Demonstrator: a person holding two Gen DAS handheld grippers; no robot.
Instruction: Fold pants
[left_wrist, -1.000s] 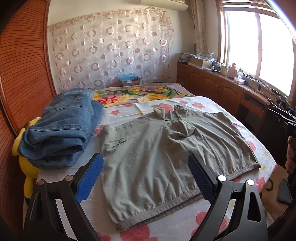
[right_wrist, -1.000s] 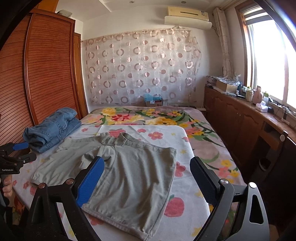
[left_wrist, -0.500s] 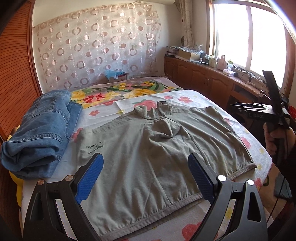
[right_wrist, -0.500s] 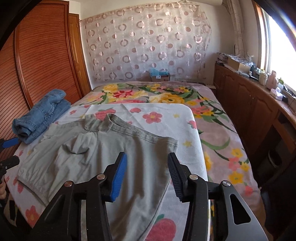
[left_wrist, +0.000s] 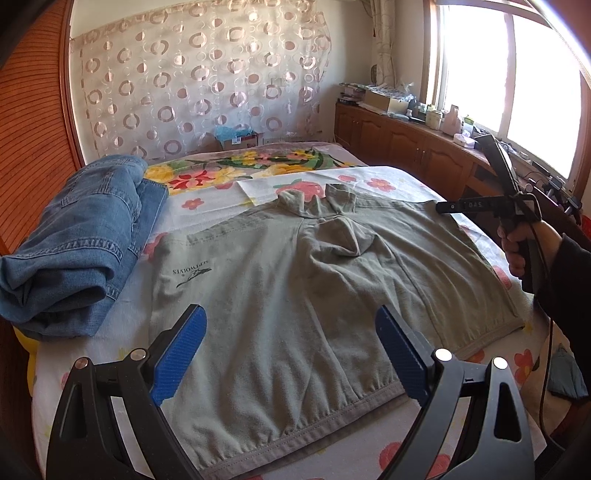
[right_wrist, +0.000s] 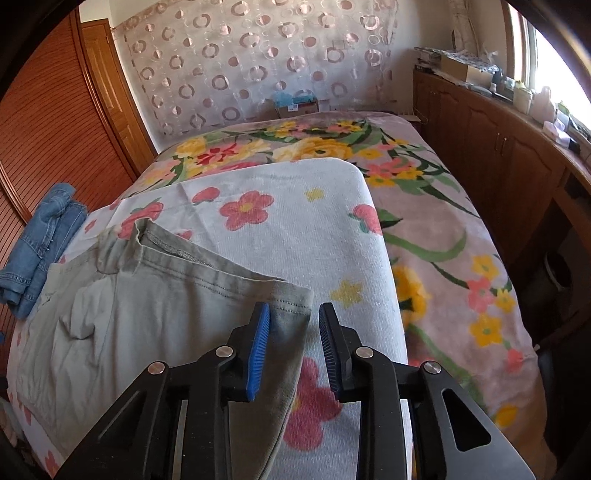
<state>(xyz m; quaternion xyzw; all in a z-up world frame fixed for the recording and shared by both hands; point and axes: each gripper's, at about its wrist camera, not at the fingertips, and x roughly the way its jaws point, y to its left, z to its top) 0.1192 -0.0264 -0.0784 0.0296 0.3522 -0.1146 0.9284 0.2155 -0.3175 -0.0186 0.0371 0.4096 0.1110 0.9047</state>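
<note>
Left wrist view, left to right: folded blue jeans lie at the left edge of the bed, on a white flower-print sheet. Just beside them, the grey-green pants are spread flat across the middle of the sheet, hem edges toward the camera and a rumpled fold near the crotch seam. A dark print on the left panel, seen upside down, reads "SEPTWOLVES" above a running-animal emblem. The left gripper hovers over the near hem, its blue-padded fingers spread wide and released, holding nothing. At far right the person's hand grips the handle of the right gripper, whose black body carries small pale characters that cannot be read with certainty. Behind it, a wooden cabinet runs under the window; a circle-patterned curtain covers the back wall.

Right wrist view, left to right: the jeans lie by the wooden wardrobe; the pants cover the sheet's left part. The right gripper sits at the pants' far right corner, its fingers narrowed to a small gap and not yet clenched, with the cloth's edge between them. A floral blanket fills the right side.
</note>
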